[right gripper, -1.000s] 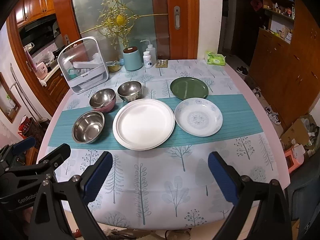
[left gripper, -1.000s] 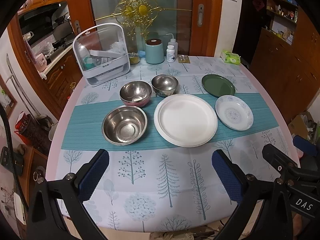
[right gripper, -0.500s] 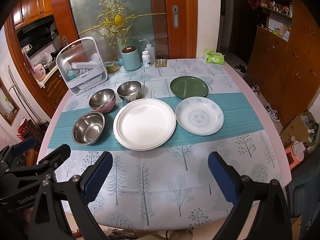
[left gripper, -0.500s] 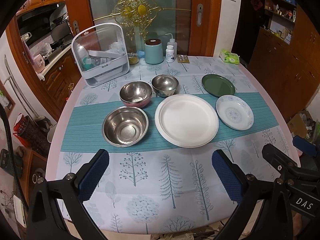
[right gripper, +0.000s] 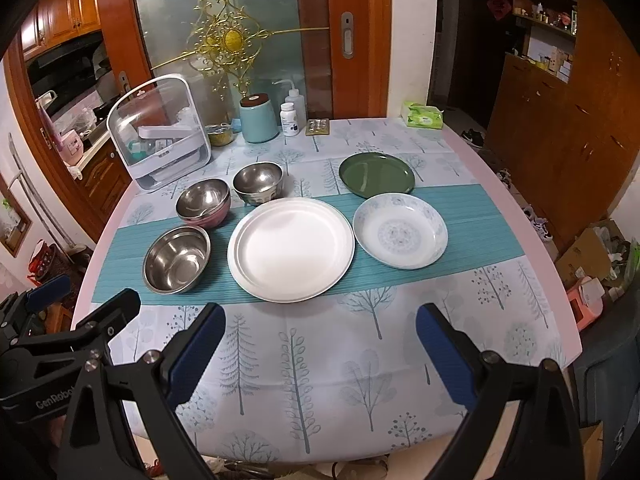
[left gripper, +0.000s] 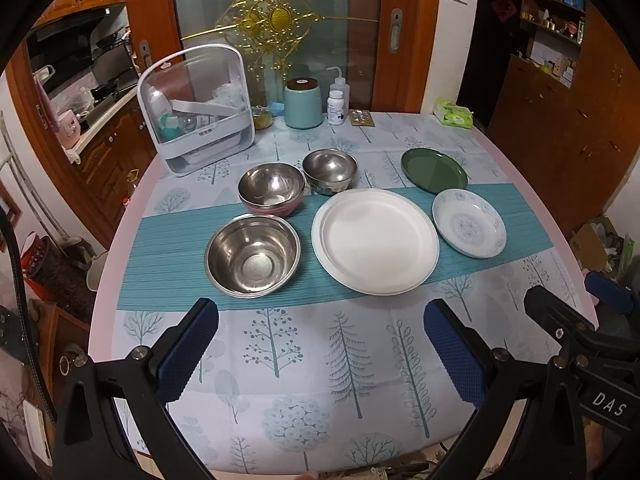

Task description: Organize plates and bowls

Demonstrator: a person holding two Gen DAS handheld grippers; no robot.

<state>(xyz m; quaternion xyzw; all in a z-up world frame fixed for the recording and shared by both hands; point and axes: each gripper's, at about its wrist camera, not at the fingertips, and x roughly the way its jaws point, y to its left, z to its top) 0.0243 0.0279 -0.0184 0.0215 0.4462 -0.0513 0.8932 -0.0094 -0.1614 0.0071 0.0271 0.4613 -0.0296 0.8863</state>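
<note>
Both grippers, left gripper and right gripper, fingers spread empty above desk; approach small patterned white ceramic plate rim-on, low, to stack on large white round plate.

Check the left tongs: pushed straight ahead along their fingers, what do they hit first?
Probably bare tablecloth first; the open left tongs point down at it. Beyond lie the steel bowl and white plate, though depth is unclear.
</note>
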